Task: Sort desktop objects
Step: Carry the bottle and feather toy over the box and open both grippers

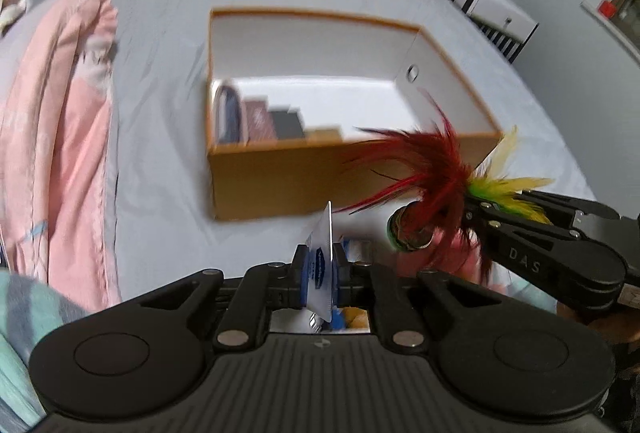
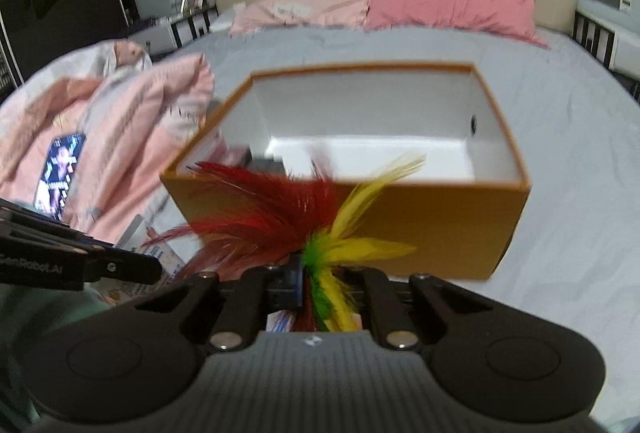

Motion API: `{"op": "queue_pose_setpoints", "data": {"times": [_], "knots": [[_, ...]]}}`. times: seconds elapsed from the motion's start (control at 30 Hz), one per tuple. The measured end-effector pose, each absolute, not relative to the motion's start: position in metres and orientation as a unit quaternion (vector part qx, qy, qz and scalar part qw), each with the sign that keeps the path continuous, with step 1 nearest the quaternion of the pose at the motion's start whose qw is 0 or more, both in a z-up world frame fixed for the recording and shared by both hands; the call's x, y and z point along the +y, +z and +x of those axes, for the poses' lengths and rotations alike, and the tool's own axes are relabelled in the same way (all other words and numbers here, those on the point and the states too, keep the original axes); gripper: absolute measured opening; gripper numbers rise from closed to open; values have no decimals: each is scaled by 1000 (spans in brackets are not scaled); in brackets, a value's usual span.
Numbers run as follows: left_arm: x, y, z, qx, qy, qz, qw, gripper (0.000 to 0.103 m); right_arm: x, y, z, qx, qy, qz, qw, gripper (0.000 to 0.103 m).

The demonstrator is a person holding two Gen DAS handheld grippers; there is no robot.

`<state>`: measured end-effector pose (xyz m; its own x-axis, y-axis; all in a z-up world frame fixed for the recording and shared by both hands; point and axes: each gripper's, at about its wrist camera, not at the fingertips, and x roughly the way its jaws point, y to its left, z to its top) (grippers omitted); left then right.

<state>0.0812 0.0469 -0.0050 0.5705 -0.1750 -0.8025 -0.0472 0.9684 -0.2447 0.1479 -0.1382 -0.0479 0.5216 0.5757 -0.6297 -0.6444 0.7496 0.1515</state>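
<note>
Both jaws pinched tight — left gripper on a thin card, right gripper on shuttlecock feathers — either could slip before reaching the box.

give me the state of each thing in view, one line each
left gripper: shut on a thin white and blue card, held on edge
card: clamped, upright
right gripper: shut on the feather toy
feather toy: held by its feathers, red and yellow plumes fanned out
orange box: open, no lid, on the bed, small boxes lined along one side
phone: screen lit, lying on the pink quilt
</note>
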Motion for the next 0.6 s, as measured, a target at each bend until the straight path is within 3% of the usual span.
{"op": "queue_pose_setpoints", "data": {"times": [0.37,0.6], "knots": [[38,59,125,382,-82,-149,908,11,-155,25,169,265,350,2,898,9],[48,62,174,375,-84,-180,905,11,-160,32,202,249,327,34,911,9]]}}
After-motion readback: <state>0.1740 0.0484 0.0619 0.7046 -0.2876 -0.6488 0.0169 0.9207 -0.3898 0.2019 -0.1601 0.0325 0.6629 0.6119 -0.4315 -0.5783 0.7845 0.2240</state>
